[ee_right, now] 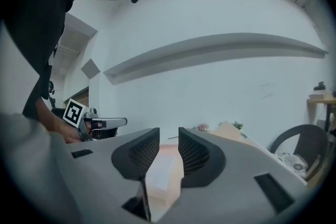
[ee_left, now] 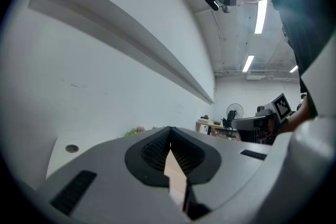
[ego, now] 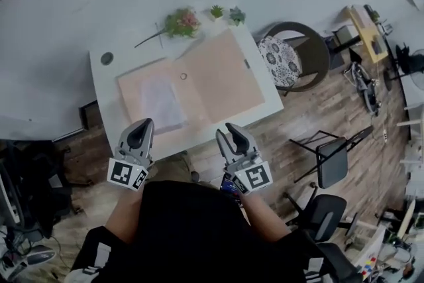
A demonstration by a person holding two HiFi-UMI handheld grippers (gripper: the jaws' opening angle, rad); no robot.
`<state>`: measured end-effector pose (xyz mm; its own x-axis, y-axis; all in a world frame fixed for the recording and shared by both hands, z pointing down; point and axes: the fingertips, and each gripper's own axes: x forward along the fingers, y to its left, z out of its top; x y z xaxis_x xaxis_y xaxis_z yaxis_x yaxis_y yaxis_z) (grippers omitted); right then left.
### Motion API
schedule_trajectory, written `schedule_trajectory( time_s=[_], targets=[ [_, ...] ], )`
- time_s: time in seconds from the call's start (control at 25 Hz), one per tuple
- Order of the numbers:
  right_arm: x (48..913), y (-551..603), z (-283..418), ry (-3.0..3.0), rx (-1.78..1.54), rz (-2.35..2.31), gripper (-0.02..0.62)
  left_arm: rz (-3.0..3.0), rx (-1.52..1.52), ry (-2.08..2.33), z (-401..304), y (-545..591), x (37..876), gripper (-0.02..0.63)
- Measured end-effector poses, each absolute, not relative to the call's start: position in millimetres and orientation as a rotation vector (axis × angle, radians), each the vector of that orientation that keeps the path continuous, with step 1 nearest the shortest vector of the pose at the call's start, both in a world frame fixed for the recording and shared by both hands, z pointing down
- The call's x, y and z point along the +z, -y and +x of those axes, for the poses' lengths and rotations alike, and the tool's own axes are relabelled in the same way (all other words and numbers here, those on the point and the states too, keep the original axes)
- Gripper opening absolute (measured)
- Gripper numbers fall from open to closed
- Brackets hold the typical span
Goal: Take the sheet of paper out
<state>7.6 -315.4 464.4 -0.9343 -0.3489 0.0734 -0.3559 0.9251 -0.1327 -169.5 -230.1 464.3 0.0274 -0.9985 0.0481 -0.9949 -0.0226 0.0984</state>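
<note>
The sheet (ego: 161, 101) is lying on the open folder's (ego: 222, 73) left half on the table (ego: 106, 86), just ahead of the left gripper (ego: 139, 134), whose fingers are meeting at the tips, clenched on nothing. The right gripper (ego: 230, 136) is hovering at the table's near edge with fingers parted and empty, the sheet lying off to its left.

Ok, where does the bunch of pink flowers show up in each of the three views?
Head view: the flowers lie top centre, at the far edge of the table.
Left gripper view: the flowers are tiny, left of centre, just above the jaws.
Right gripper view: the flowers are tiny, right of centre, above the jaws.
Shared landmark: the pink folder, seen between the jaws in both gripper views.
</note>
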Motion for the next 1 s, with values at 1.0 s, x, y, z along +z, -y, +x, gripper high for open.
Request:
schedule_trajectory(
  time_s=[1.0],
  targets=[
    [632.1,361.7,-196.0,2.359,0.931,-0.197,0.156,1.821,-0.036,2.244,-314.1,239.8,560.5,0.003]
  ],
)
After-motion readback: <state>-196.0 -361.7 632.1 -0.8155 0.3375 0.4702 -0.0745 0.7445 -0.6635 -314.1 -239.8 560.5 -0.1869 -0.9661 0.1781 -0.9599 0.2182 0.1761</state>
